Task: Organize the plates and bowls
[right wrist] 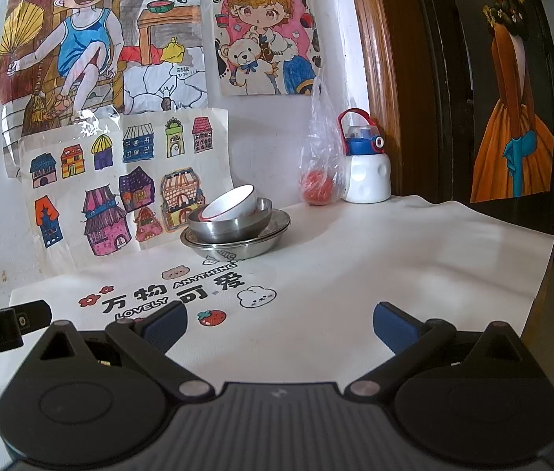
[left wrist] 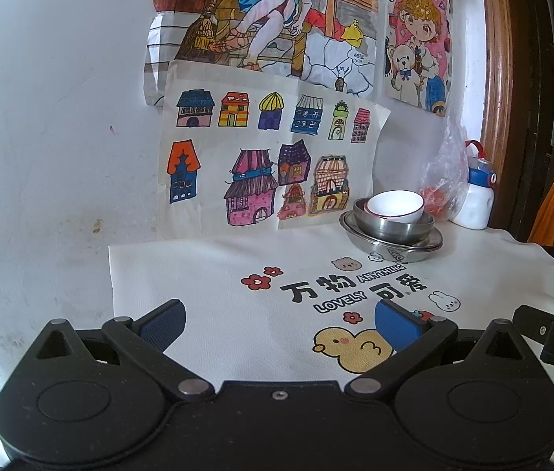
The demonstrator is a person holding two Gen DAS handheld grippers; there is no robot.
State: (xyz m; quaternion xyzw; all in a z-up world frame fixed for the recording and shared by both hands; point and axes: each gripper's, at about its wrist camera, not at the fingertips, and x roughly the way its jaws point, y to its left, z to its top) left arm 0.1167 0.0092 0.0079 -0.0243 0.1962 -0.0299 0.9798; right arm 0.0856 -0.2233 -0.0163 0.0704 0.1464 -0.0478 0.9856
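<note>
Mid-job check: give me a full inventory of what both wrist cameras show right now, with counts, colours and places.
white bowl: 1, white with a red rim, tilted inside the steel bowl
steel bowl: 1, silver, on the steel plates
steel plates: at least 2, silver, stacked at the back of the table by the wall
table cover: 1, cream with cartoon prints and lettering
plastic bag: 1, clear, red contents, right of the stack
water bottle: 1, white with blue and red top, beside the bag
drawings: 3 coloured sheets on the wall
painting: 1, figure in orange dress, on the dark door
left gripper: fingers blue-padded, open, empty, over the cover
right gripper: fingers blue-padded, open, empty
</note>
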